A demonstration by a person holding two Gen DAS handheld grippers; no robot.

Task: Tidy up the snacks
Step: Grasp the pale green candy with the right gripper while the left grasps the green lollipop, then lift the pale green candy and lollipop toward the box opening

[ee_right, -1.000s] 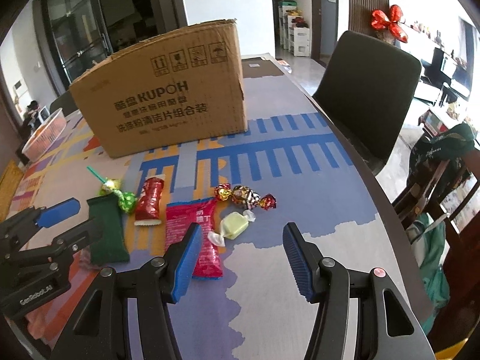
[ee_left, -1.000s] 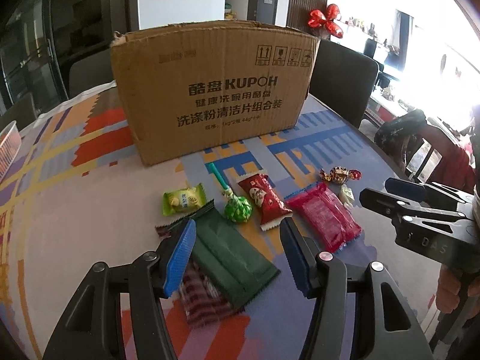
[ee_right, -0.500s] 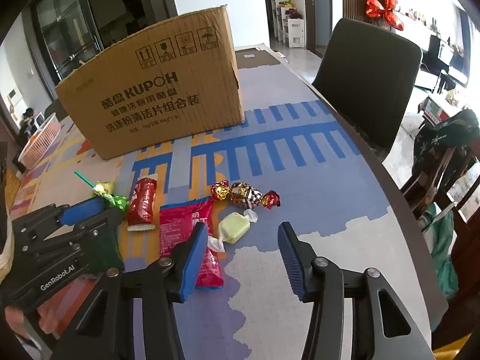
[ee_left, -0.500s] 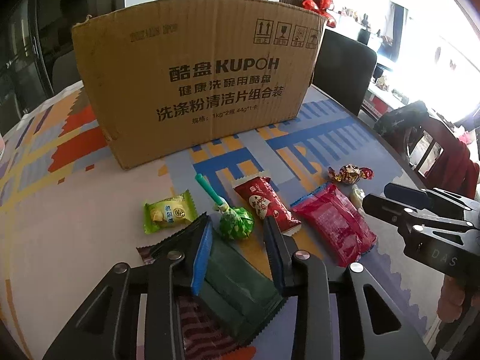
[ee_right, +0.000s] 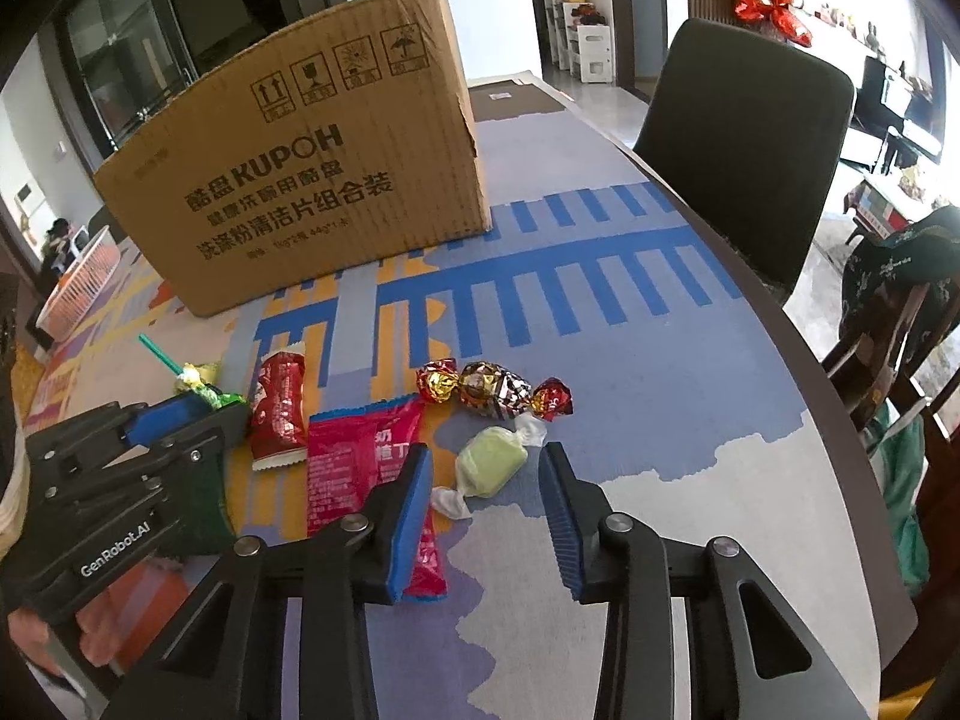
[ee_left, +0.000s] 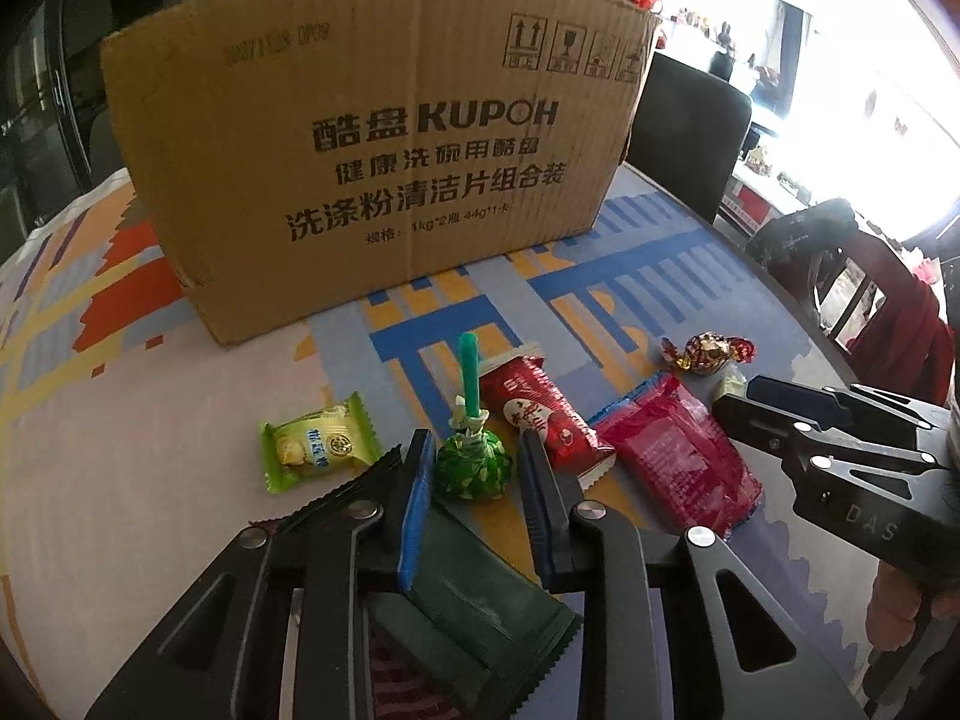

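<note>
Snacks lie on a patterned tablecloth before a cardboard box (ee_left: pixel 372 144). My left gripper (ee_left: pixel 474 474) is open, its jaws on either side of a green-wrapped lollipop (ee_left: pixel 473 465) with a teal stick, above a dark green packet (ee_left: pixel 474 588). My right gripper (ee_right: pixel 486 480) is open, its jaws flanking a pale green wrapped candy (ee_right: pixel 492 462). Nearby lie a small red packet (ee_left: pixel 540 414), a magenta packet (ee_left: pixel 678 456), a gold-red foil candy (ee_right: pixel 495 390) and a yellow-green packet (ee_left: pixel 318 444).
The cardboard box (ee_right: pixel 300 180) stands upright at the back of the table. A dark chair (ee_right: pixel 750 138) stands at the table's right edge. A white basket (ee_right: pixel 78 282) sits far left. A dark red striped packet (ee_left: pixel 408 684) lies under the left gripper.
Both grippers moved forward and lower toward the snacks. The left jaws narrowed around the lollipop; the right jaws narrowed around the pale green candy.
</note>
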